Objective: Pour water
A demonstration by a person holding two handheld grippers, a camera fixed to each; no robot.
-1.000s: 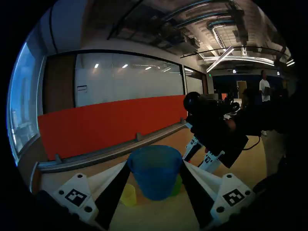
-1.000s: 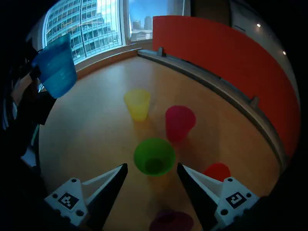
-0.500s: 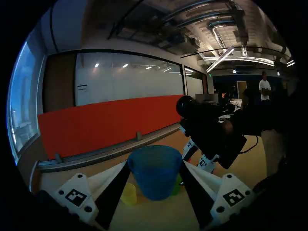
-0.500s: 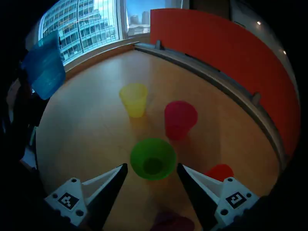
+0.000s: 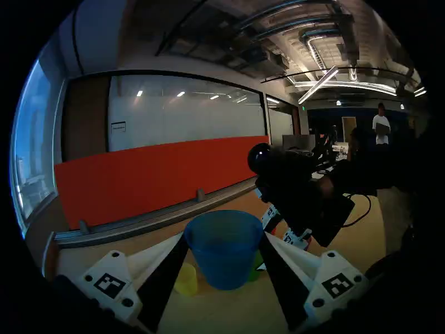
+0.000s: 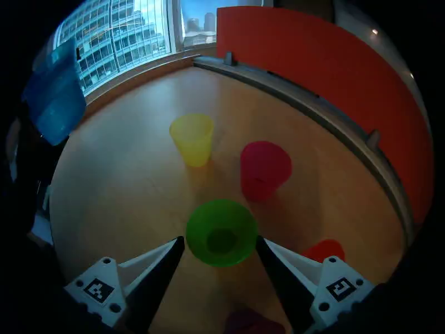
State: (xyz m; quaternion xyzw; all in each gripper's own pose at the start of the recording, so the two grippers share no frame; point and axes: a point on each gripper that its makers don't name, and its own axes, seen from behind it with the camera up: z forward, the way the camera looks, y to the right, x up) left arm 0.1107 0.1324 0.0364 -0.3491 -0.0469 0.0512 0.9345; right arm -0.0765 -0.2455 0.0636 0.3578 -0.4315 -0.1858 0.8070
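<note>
Wooden table (image 6: 119, 186) bears yellow cup (image 6: 192, 139), pink cup (image 6: 265, 170), green cup (image 6: 221, 232).

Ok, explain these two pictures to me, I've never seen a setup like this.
No robot here: a person carries two hand-held grippers, each with a camera looking along its two fingers. In the left gripper view, the left hand-held gripper is shut on a blue cup, held up off the wooden table. In the right gripper view, the right hand-held gripper is open, one finger either side of a green cup. A yellow cup and a pink cup stand beyond it.
</note>
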